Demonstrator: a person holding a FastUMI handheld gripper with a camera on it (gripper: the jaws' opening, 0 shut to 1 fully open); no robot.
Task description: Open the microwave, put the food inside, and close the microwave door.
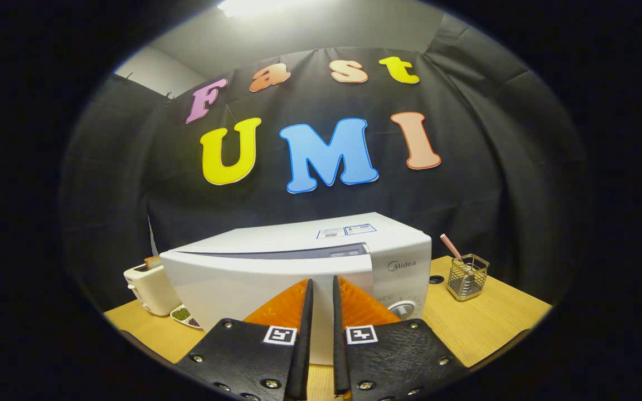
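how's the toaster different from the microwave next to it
The toaster is much smaller and lower than the microwave, and creamier beside the microwave's whiter shell. The toaster has something sticking out of its top; the microwave's top is flat with stickers, its door nearly shut. The gripper, jaws nearly together on nothing, points at the microwave's front, not the toaster. Both stand on the wooden table.

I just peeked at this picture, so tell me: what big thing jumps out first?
The white microwave jumps out, sitting on the wooden table just ahead of the gripper, whose jaws stand nearly closed with nothing between them. A white toaster sits at one side of it, a wire holder at the other.
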